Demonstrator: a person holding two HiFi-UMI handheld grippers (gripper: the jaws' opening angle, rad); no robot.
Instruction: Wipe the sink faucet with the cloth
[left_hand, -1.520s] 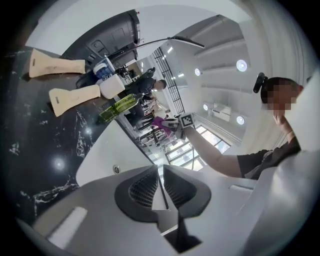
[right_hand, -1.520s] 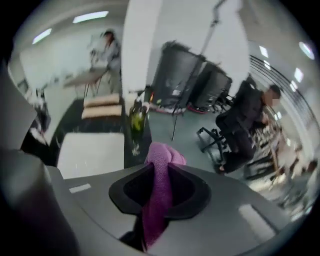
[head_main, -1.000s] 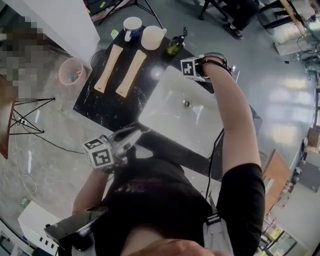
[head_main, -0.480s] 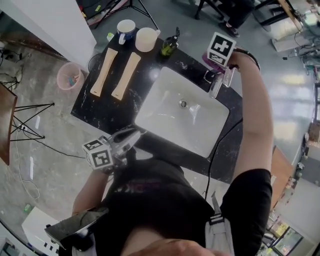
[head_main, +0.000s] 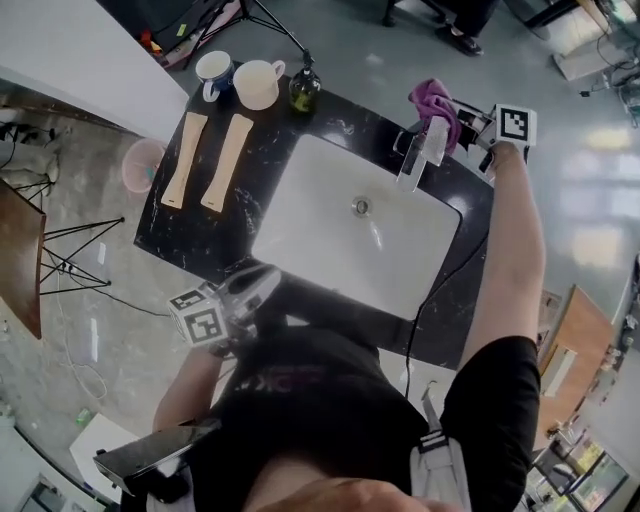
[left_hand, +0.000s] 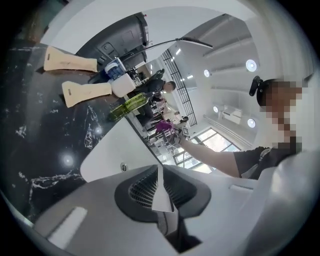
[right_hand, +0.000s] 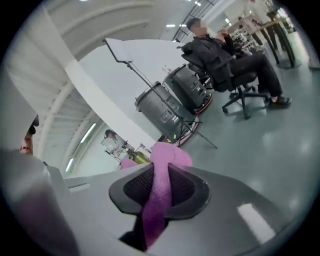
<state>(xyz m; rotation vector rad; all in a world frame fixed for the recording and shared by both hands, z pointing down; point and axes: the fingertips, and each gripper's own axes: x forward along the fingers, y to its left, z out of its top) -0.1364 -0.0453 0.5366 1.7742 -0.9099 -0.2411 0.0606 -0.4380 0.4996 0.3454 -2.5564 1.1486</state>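
Note:
A purple cloth (head_main: 433, 102) hangs bunched at the top of the chrome faucet (head_main: 411, 160), at the far right rim of the white sink (head_main: 310, 230). Whether the cloth touches the faucet I cannot tell. My right gripper (head_main: 460, 118) reaches in from the right and is shut on the cloth, and the right gripper view shows the cloth (right_hand: 159, 192) pinched between the right gripper's (right_hand: 161, 172) pads. My left gripper (head_main: 262, 284) hovers at the sink's near left corner, shut and holding nothing. In the left gripper view, the left gripper (left_hand: 161, 171) points across the basin toward the cloth (left_hand: 164, 125).
On the black counter (head_main: 200, 235) left of the sink lie two wooden boards (head_main: 185, 158). Behind them stand two cups (head_main: 258, 83) and a green bottle (head_main: 303, 92). A pink bin (head_main: 143, 165) sits on the floor at the left. A seated person (right_hand: 225, 65) and tripod stands are beyond the counter.
My right gripper has risen from the sink's far rim, rolled over and moved right, so the purple cloth now shows beside the faucet's top. The left gripper has shifted only slightly.

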